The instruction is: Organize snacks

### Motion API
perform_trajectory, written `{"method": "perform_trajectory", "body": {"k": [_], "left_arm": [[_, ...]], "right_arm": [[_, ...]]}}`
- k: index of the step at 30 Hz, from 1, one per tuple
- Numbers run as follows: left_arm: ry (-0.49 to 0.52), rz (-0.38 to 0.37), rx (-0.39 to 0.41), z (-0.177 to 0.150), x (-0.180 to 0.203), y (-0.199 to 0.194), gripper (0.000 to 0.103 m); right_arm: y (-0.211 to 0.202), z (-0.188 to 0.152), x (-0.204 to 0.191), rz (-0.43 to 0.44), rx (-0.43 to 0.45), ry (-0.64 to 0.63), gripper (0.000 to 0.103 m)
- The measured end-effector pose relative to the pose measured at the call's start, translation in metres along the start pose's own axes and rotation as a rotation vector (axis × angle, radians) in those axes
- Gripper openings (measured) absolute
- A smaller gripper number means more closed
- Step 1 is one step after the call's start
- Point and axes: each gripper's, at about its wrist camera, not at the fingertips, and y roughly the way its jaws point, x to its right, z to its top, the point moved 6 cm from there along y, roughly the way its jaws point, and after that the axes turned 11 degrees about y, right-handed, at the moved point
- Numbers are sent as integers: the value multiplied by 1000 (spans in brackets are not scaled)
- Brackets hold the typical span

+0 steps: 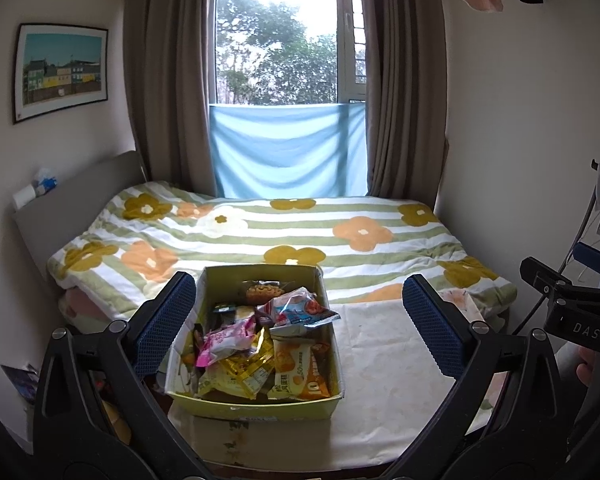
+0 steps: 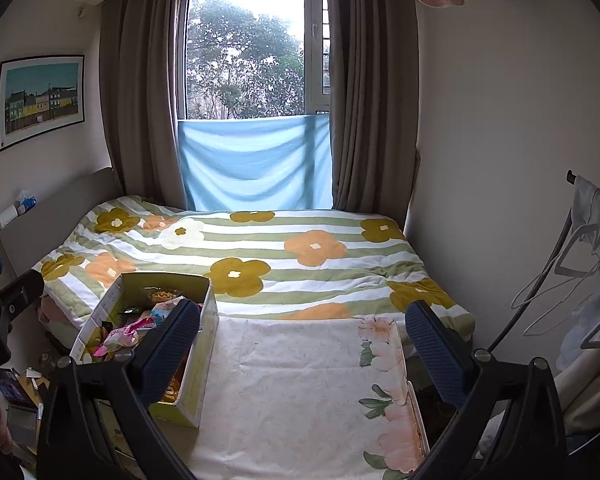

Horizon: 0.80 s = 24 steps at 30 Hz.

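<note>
The left gripper is spread wide and empty, the box of snacks straight ahead between its fingers, long axis running away from it. The right gripper, equally wide and empty, has the box off to its left (so the left is nearer). Its left finger hides part of the packets; labels are unreadable. Beyond lies the bed.
</note>
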Motion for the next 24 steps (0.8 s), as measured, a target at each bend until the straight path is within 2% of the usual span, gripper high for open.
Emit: {"method": "perform_trajectory", "body": {"k": [24], "left_arm": [[6,11,-13,-6,1,3,103]], "right_arm": [[-2,-3,1,-7,-8,-1,102]]}}
